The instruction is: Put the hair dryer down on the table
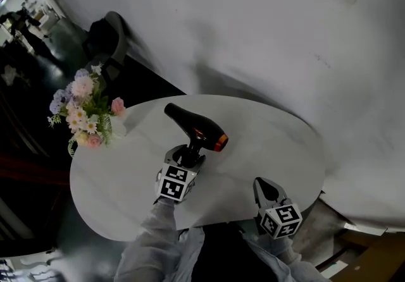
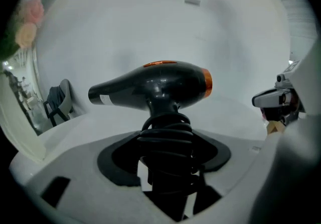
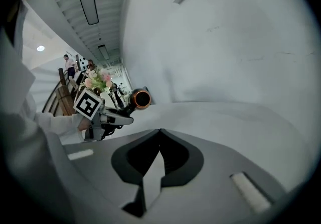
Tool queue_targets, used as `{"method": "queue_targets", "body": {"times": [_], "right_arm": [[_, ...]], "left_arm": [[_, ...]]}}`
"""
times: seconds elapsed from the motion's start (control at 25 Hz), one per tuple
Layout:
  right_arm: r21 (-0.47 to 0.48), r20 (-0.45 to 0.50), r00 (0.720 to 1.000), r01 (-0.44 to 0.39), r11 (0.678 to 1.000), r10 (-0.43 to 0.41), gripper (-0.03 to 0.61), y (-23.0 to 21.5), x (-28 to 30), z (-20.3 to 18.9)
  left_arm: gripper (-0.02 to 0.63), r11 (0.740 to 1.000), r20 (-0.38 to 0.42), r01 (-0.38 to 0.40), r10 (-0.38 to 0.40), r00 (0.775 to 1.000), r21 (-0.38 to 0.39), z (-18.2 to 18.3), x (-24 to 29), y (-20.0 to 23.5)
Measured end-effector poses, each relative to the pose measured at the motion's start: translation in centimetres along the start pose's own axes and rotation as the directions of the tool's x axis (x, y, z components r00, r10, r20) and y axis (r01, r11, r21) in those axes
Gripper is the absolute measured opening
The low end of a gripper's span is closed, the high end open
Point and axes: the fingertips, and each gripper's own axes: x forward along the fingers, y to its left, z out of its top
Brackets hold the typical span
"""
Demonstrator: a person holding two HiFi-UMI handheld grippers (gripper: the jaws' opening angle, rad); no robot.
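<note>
A black hair dryer (image 1: 197, 126) with an orange ring at its rear end is held over the round white table (image 1: 272, 141). My left gripper (image 1: 188, 155) is shut on its handle, which has the black cord coiled around it. In the left gripper view the hair dryer (image 2: 150, 85) stands upright above the jaws of the left gripper (image 2: 168, 165), nozzle pointing left. My right gripper (image 1: 262, 185) hovers at the table's near edge, shut and empty. In the right gripper view the tips of the right gripper (image 3: 159, 131) meet, and the hair dryer (image 3: 140, 99) shows far left.
A bunch of pink and white flowers (image 1: 85, 110) stands at the table's left edge. A dark chair (image 1: 107, 37) sits beyond it by the white wall. People stand far off in the hall (image 3: 70, 65).
</note>
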Motion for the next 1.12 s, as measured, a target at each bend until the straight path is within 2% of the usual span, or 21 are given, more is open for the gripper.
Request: {"method": "queue_targets", "body": {"times": [0.32, 0.52, 0.68, 0.92, 0.96, 1.04, 1.12], "right_arm": [[0.008, -0.054, 0.997, 0.052, 0.999, -0.051, 0.009, -2.4, 2.6, -0.2], [0.034, -0.076, 0.995, 0.073, 0.997, -0.07, 0.009, -3.0, 3.3, -0.7], [0.038, -0.074, 0.993, 0.09, 0.995, -0.087, 0.009, -3.6, 3.2, -0.7], [0.024, -0.066, 0.995, 0.079, 0.997, -0.077, 0.009, -3.3, 3.1, -0.9], [0.029, -0.063, 0.995, 0.078, 0.997, -0.076, 0.009, -3.1, 2.9, -1.0], [0.028, -0.058, 0.996, 0.074, 0.997, -0.073, 0.009, -2.6, 2.4, -1.1], [0.01, -0.053, 0.996, 0.068, 0.998, -0.068, 0.009, -2.3, 1.9, -1.1]], "left_arm": [[0.295, 1.0, -0.067, 0.031, -0.03, 0.997, 0.006, -1.2, 5.8, 1.4], [0.297, 0.996, -0.142, 0.058, -0.048, 0.989, 0.07, -2.4, 7.4, 0.7], [0.302, 0.993, -0.16, 0.064, -0.047, 0.986, 0.098, -2.4, 7.6, 0.3], [0.302, 0.993, -0.162, 0.07, -0.053, 0.985, 0.099, -2.6, 8.2, 0.2], [0.312, 0.994, -0.155, 0.061, -0.046, 0.987, 0.093, -2.5, 8.1, 0.4], [0.395, 0.997, -0.122, 0.04, -0.031, 0.992, 0.07, -2.0, 7.5, 0.8], [0.432, 0.999, -0.081, 0.03, -0.026, 0.996, 0.043, -1.1, 6.4, 1.0]]}}
